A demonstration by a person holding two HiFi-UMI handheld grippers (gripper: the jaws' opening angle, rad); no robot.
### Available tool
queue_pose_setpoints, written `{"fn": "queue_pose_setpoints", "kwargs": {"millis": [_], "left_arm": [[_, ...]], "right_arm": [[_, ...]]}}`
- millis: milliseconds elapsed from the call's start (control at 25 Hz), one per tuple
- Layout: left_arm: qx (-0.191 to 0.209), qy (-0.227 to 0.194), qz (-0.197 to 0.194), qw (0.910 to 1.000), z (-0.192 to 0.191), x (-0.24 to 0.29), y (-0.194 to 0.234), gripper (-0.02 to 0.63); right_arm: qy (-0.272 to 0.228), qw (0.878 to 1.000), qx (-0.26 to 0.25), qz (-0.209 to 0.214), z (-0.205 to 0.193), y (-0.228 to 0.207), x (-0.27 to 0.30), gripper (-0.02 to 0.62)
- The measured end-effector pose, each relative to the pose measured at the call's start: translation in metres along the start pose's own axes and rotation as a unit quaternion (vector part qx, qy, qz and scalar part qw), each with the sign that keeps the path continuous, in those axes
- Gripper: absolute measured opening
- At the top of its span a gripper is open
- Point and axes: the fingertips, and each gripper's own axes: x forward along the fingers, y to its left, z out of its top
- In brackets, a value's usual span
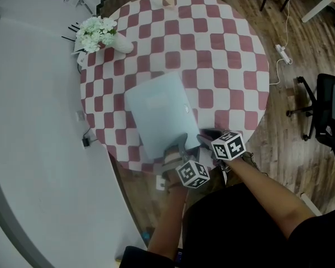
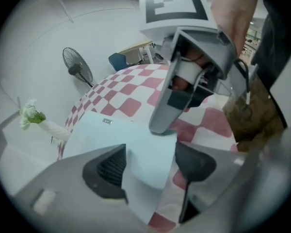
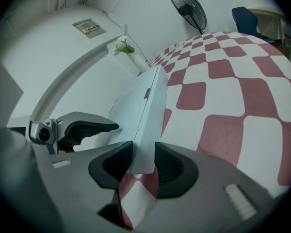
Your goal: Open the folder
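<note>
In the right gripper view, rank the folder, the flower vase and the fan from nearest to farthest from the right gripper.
1. folder, clamped between the right gripper's jaws.
2. flower vase, at the table's far left edge.
3. fan, standing beyond the table.

Left gripper (image 2: 150,171), right gripper (image 3: 143,166) were grey-shelled; pads (image 2: 109,169) black, ribbed; marker cubes (image 1: 194,173) white, black-squared; garment (image 1: 234,228) black.

The folder (image 1: 156,113) is pale blue and rectangular, with a small clasp (image 1: 186,108) on its cover. It looks closed and lies askew on the checked table (image 1: 223,49), its near corner at the table's near edge
</note>
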Motion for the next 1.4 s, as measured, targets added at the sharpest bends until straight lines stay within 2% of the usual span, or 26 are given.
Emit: {"fn": "queue_pose_setpoints", "kwargs": {"millis": [120,240,440,560,680,800,920,1280,1400], "left_arm": [[0.014,0.007,-0.004,0.9999,0.000,-0.002,0.000,0.318],[0.020,0.007,-0.004,0.9998,0.001,-0.005,-0.002,0.286],[0.005,-0.006,0.000,1.0000,0.004,-0.015,0.002,0.264],[0.015,-0.016,0.005,0.9997,0.010,-0.025,0.005,0.241],[0.025,-0.024,0.004,0.9994,0.012,-0.029,0.005,0.207],[0.026,-0.034,0.008,0.9991,0.014,-0.035,0.003,0.139],[0.020,-0.043,0.014,0.9988,0.016,-0.040,-0.002,0.025],[-0.012,-0.061,0.024,0.9978,0.017,-0.054,0.008,0.008],[-0.023,-0.065,0.031,0.9971,0.017,-0.058,0.010,0.008]], "right_arm": [[0.001,1.000,-0.003,-0.002,0.000,0.000,0.000,0.144],[0.004,1.000,-0.007,-0.002,0.000,0.001,0.000,0.144],[0.008,1.000,-0.005,0.000,0.000,-0.001,-0.001,0.149],[0.005,1.000,0.012,0.002,-0.001,-0.002,0.000,0.150],[0.004,1.000,0.002,-0.002,0.000,-0.001,0.001,0.150],[0.005,1.000,-0.002,-0.004,0.001,0.000,0.001,0.150],[0.005,1.000,-0.002,-0.005,0.001,-0.001,0.001,0.150],[0.006,1.000,-0.005,-0.012,0.001,0.002,0.000,0.150],[0.012,0.999,-0.023,-0.018,0.002,0.003,0.001,0.149]]}}
